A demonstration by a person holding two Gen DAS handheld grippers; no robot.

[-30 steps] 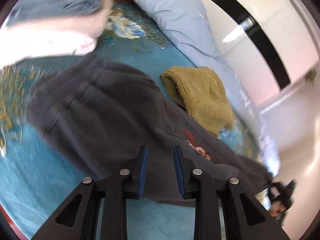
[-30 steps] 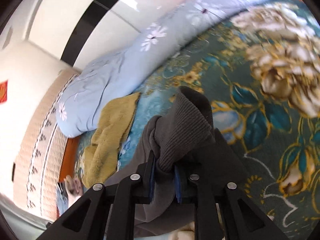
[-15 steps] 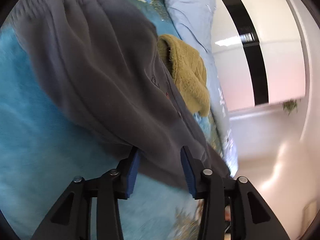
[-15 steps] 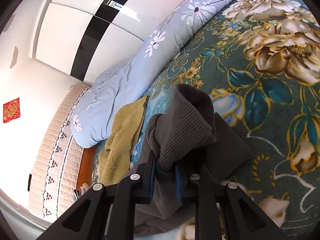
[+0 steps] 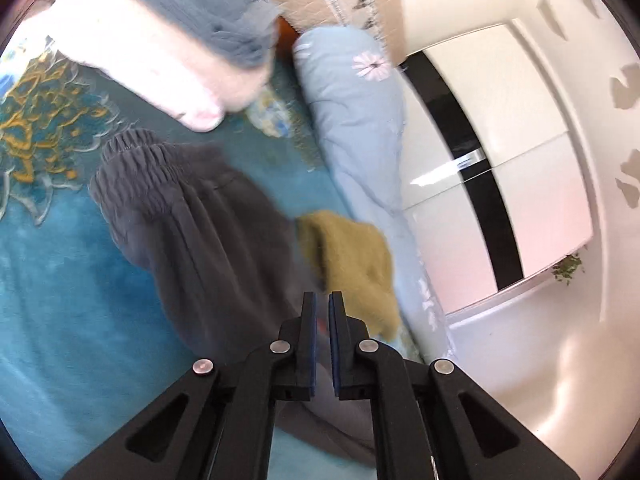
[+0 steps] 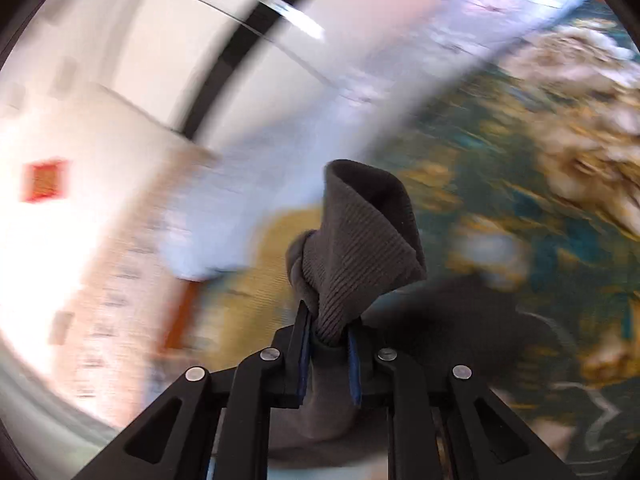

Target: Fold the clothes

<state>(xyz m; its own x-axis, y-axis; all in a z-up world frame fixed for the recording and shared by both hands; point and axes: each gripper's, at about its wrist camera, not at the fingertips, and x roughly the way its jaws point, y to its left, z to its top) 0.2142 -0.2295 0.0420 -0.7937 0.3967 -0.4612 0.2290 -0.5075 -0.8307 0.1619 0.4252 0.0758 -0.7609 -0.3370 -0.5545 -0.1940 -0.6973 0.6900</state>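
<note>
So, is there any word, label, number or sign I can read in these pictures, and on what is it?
None can be read.
Red square sign on the wall: blurred, no characters legible.
Small red print on the grey trousers, seen between the left gripper fingers: mostly hidden, unreadable.
Right gripper, on the trousers' ribbed cuff: no label shows.
</note>
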